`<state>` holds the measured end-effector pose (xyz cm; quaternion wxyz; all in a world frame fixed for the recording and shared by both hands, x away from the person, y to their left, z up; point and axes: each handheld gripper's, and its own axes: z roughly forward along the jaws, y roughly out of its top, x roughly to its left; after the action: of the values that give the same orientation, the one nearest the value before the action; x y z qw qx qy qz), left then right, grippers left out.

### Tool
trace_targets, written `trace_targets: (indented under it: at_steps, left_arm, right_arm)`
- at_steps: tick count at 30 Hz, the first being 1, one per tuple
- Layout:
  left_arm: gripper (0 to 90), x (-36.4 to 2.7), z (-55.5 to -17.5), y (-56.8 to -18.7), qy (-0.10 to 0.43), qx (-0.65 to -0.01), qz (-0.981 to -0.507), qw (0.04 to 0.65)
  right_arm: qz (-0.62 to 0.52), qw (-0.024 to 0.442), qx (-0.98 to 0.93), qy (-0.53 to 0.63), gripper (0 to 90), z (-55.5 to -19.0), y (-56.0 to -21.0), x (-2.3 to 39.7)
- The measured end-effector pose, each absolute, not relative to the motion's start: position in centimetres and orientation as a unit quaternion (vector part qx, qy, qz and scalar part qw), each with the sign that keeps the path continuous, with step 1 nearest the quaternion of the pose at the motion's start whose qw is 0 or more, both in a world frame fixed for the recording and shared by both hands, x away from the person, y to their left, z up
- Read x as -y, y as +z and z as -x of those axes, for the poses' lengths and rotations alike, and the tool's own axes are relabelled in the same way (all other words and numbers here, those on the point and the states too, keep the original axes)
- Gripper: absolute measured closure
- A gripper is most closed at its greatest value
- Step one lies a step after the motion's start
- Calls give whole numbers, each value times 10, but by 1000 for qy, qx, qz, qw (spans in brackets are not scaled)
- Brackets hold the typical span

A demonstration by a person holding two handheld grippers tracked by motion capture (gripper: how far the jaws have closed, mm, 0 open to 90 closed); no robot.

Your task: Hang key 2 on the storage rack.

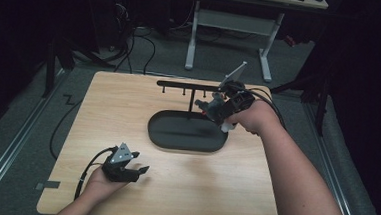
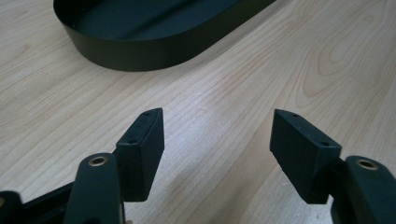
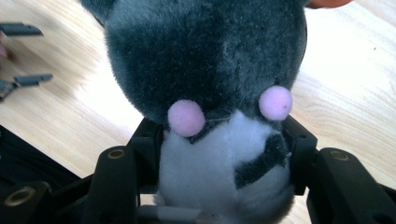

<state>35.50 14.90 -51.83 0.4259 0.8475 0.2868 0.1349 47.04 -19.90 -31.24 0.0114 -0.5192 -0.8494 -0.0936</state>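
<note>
Plush toy [image 3: 205, 84], dark grey with a white belly and two pink round spots, sits clamped between the jaws of the right gripper [image 1: 213, 108]; in the right gripper view both black jaws press into its white lower part. In the high view the toy [image 1: 209, 107] hangs in the air above the far right end of the black oval tray [image 1: 186, 143], just in front of a thin black rack [image 1: 190, 85] with small hooks that rises from the tray. Near the front left corner of the desk [image 1: 223, 189], well apart from the tray, the left gripper [image 1: 137, 170] rests low with its jaws spread wide and nothing between them; bare wood shows between them in the left gripper view.
</note>
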Motion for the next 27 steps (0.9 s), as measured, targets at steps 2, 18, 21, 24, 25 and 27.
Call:
trace_targets:
  at_steps: [2,18,21,24,25,27]
  left_arm:
    - [323,-149,-354,-518,131,-286,-848,426]
    - [311,-147,-353,-520,134,-274,-855,420]
    - [312,-148,-354,-520,134,-275,-854,422]
    - [313,-147,-354,-520,134,-275,-855,419]
    - [313,-147,-353,-520,133,-275,-855,419]
    - [314,-146,-353,-520,134,-273,-856,419]
  right_arm:
    - [519,11,849,-94,468,-475,-311,199]
    - [542,-13,834,-99,467,-496,-303,203]
    - [545,-18,833,-92,467,-498,-308,203]
    - [542,-14,836,-87,467,-497,-318,202]
    - [541,-11,837,-86,467,-497,-322,202]
    - [536,-6,841,-78,467,-496,-330,201]
